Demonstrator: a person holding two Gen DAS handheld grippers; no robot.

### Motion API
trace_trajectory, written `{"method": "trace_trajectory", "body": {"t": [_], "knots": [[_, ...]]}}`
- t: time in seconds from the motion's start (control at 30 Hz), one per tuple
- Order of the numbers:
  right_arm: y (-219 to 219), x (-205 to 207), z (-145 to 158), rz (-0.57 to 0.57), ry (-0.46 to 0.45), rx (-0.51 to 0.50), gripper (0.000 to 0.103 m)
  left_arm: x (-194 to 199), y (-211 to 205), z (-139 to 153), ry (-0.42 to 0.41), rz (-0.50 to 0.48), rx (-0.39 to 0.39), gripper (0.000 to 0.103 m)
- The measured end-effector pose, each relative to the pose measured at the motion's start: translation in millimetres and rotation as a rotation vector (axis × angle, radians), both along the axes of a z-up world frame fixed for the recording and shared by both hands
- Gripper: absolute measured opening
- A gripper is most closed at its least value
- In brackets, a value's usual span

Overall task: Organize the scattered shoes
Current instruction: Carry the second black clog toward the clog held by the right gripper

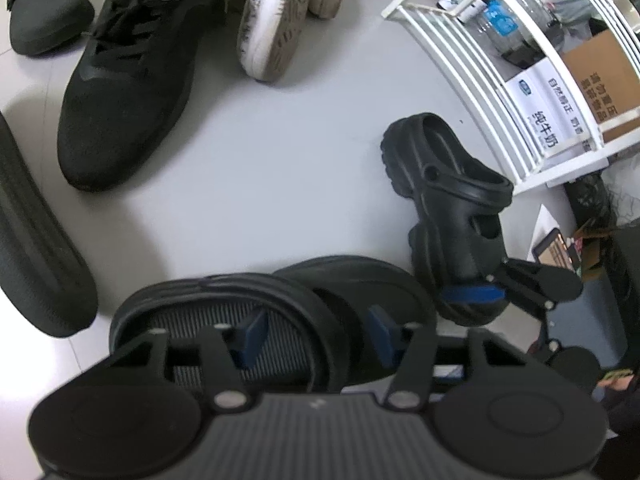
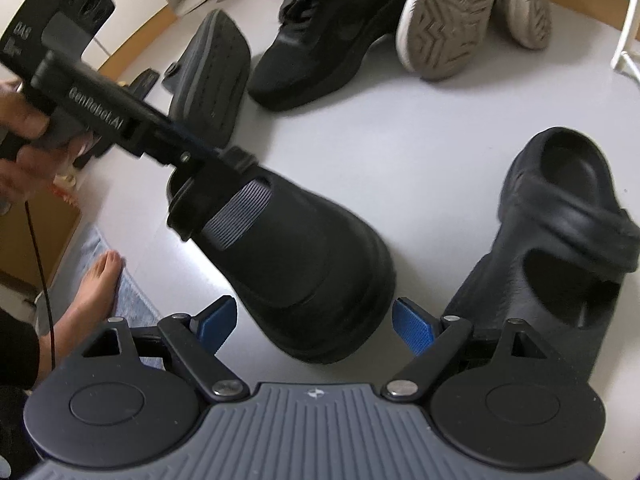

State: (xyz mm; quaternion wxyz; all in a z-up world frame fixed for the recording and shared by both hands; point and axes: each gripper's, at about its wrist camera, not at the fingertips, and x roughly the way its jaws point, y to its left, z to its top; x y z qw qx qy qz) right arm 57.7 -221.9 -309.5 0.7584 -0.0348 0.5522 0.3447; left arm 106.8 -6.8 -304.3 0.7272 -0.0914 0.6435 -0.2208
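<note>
A black clog [image 2: 312, 264] with a grey ribbed panel lies on the white floor, toe toward the right wrist camera. My left gripper [image 1: 316, 328] is shut on its heel strap, one blue pad on each side; the right wrist view shows its fingers [image 2: 188, 158] at that strap. My right gripper [image 2: 316, 324] stands open, its pads level with the clog's toe and clear of it. A black croc-style clog [image 2: 560, 240] lies just right of it. In the left wrist view one right-gripper finger [image 1: 472, 294] sits against that croc [image 1: 452, 200].
Further back lie a black lace-up sneaker [image 1: 128, 80], two beige sneakers [image 1: 280, 20] on their sides, a dark clog tipped over [image 2: 212, 80] and another dark shoe [image 1: 44, 8]. A white wire rack [image 1: 500, 80] with bottles and boxes stands right. A person's bare foot [image 2: 96, 292] rests at left.
</note>
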Motion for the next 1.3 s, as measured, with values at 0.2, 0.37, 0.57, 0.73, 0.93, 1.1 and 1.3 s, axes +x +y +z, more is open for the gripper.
{"method": "trace_trajectory", "body": {"t": [0.2,0.37,0.57,0.73,0.93,1.1,1.3], "knots": [[-5.6,-0.5,2.5,-0.018,-0.002,-0.001,0.088,-8.0,-17.0,-2.0,-0.051,-0.087,0.056,0.032],[-14.8,-4.1,3.1,-0.038,0.001,-0.009,0.088,-12.8,-30.7,5.6,-0.127,-0.212,0.091,0.026],[-20.4,-4.5,4.0,-0.045,0.002,-0.015,0.088,-13.1,-44.7,12.4,-0.187,-0.31,0.089,0.025],[-18.9,-2.9,5.3,-0.063,0.002,-0.008,0.089,-8.7,-53.1,14.8,-0.184,-0.315,0.065,0.023],[-0.1,-3.8,-0.9,-0.046,-0.008,-0.012,0.09,-8.1,-54.4,22.4,-0.204,-0.296,0.049,0.023],[18.6,-2.8,-6.4,-0.023,-0.032,-0.04,0.091,-3.6,-49.3,26.3,-0.209,-0.269,0.033,0.023],[42.0,5.3,-14.7,-0.056,-0.036,-0.057,0.095,0.0,-36.3,28.1,-0.183,-0.222,0.016,0.023]]}}
